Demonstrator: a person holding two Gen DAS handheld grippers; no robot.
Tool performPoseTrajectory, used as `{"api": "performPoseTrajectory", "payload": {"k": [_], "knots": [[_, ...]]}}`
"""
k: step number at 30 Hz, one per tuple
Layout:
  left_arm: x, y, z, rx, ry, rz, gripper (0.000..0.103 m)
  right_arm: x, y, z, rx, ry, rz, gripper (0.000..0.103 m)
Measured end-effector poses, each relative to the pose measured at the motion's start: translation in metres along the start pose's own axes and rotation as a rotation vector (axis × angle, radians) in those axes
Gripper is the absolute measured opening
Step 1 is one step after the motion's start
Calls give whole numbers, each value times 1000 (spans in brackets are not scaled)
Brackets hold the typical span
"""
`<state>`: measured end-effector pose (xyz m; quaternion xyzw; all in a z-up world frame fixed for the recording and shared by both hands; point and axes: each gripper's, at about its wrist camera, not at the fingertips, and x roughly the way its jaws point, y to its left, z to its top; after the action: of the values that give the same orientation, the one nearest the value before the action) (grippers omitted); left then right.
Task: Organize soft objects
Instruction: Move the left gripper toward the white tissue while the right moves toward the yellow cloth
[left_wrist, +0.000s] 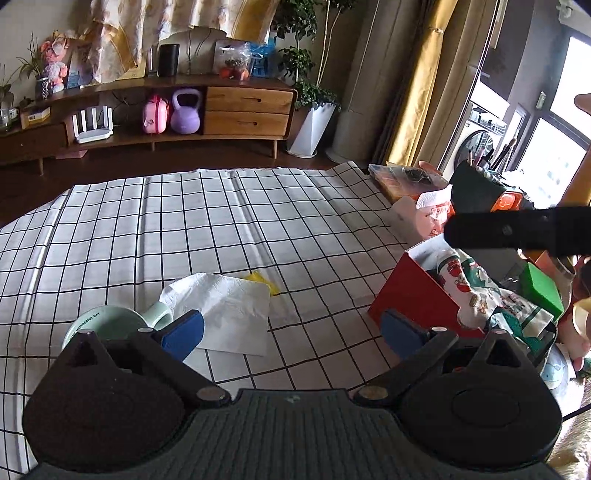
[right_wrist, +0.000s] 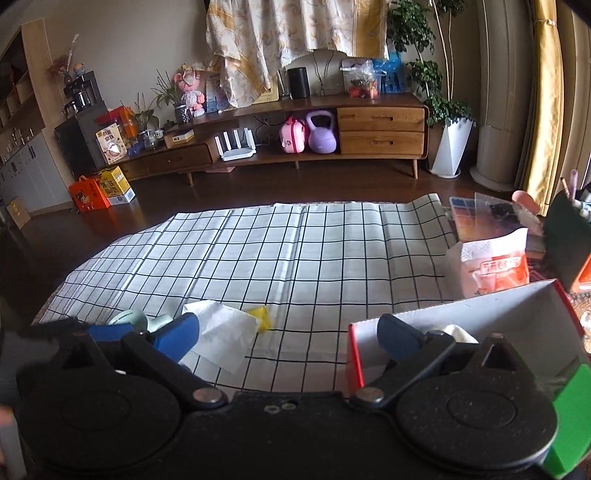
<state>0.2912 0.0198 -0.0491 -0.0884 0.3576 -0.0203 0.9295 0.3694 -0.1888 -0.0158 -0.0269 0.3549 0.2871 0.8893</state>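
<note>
Left tongs (left_wrist: 291, 332) are seen spread apart with nothing held, blue pads (left_wrist: 183, 334) hanging over the checked cloth (left_wrist: 221, 229) covering the worktop. Right tongs (right_wrist: 286, 332) are likewise apart and holding nothing, left pad over the white paper napkin (right_wrist: 221, 332), right pad in front of the red box (right_wrist: 355, 360).

In the left wrist view the white paper napkin (left_wrist: 229, 314) is laid crumpled at 11 o'clock of the tongs, just beside the left pad. A small yellow item (left_wrist: 262, 280) is partly tucked under its far edge at 12 o'clock; what it is cannot be told. A pale green mug (left_wrist: 110, 325) is tipped on its side at 10 o'clock, touching the napkin; "WONDERFUL DAY" can be read on its rim, the start of the line is hidden.

The red box (left_wrist: 410, 295), white inside, is placed at 2 o'clock. A printed cloth (left_wrist: 476, 291) with red and green figures is draped in and over it; its lettering is too blurred to read. A green block (left_wrist: 541, 291) is seen just beyond, at 3 o'clock.

At 1 o'clock a tissue pack (right_wrist: 495, 266) with an orange label is stood near the cloth's edge; its characters are not legible. A clear plastic case (right_wrist: 480, 218) is laid behind it
</note>
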Motion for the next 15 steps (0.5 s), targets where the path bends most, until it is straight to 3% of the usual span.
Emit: {"api": "performPoseTrajectory", "payload": {"k": [11,15], "knots": [[44,-34,-43,86,-91,124,103,70,11,13,-12,109,18,100],[60,-30,-47,58,-98,154,103,96,14,20,-13,136,19,97]]}}
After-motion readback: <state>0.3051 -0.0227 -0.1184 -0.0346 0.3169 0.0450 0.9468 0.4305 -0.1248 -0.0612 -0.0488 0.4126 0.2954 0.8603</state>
